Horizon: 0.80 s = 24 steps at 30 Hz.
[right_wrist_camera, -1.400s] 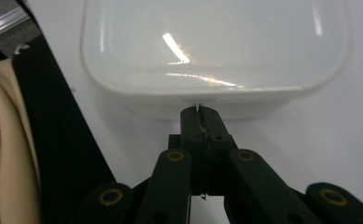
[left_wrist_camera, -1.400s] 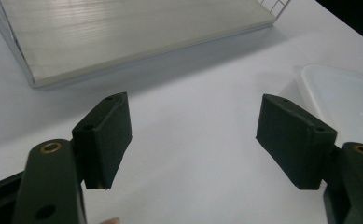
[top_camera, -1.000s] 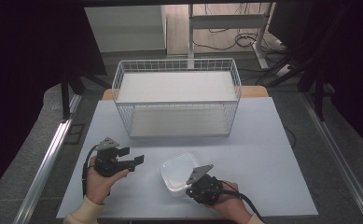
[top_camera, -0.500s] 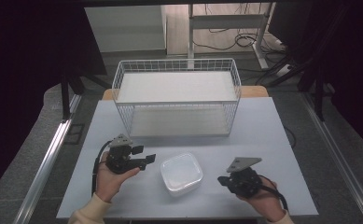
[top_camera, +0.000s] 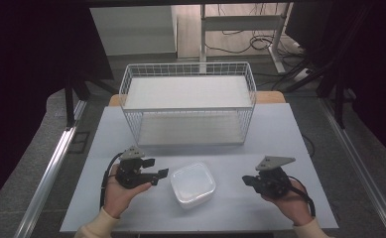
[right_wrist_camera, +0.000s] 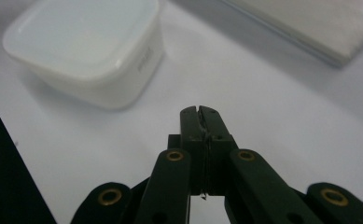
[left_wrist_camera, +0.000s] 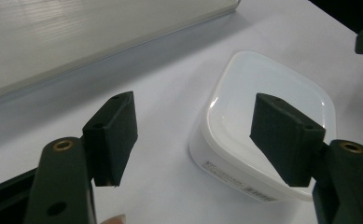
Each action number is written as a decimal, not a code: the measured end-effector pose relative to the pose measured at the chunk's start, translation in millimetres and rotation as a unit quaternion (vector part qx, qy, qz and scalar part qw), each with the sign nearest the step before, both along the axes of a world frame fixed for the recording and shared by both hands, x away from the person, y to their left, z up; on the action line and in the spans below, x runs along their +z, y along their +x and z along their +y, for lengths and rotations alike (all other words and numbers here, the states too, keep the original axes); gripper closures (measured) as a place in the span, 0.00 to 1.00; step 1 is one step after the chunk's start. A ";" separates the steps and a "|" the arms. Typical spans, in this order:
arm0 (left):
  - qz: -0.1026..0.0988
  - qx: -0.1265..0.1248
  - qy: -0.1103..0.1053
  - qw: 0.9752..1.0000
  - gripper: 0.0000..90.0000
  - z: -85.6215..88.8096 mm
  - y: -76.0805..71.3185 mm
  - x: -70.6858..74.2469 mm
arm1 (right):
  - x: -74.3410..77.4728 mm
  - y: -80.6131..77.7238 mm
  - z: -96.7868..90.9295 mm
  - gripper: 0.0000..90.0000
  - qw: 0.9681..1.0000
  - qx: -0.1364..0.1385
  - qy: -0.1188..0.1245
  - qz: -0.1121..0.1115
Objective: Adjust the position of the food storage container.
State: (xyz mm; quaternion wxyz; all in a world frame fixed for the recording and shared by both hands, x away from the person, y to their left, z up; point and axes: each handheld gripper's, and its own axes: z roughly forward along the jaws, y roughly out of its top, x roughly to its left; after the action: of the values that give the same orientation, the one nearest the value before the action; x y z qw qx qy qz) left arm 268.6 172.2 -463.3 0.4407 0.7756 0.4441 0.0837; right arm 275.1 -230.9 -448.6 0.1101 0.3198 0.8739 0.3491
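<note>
The white container (top_camera: pixel 193 184) sits lid-on just in front of the wire basket (top_camera: pixel 188 106). The left gripper (top_camera: pixel 161 173), jaws spread, points at it, likely to grasp; the right gripper (top_camera: pixel 245 180), jaws pressed together, waits apart.

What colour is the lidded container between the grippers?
White, slightly translucent container; clearest in the left gripper view.

White table (top_camera: pixel 280 134): wire basket (top_camera: pixel 188 101), lidded container (top_camera: pixel 192 184)
</note>
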 end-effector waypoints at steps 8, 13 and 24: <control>-0.001 0.009 -0.007 1.000 0.33 6.9 -2.1 1.1 | 18.6 46.6 80.4 0.99 0.997 0.073 -0.025 -0.016; 0.003 0.006 -0.006 1.000 0.33 7.4 -1.2 -0.5 | 15.3 70.9 111.9 0.99 0.994 0.095 -0.046 -0.021; 0.001 0.010 -0.012 1.000 0.33 14.4 -1.1 0.7 | -16.0 111.3 167.5 0.99 0.983 0.157 -0.100 0.005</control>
State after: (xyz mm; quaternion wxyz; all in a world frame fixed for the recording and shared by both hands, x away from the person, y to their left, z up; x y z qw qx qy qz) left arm 267.5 186.5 -462.6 0.4483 0.7659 0.4536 0.0820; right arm 386.4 -63.4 -464.7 0.0815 0.1678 0.9443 0.2713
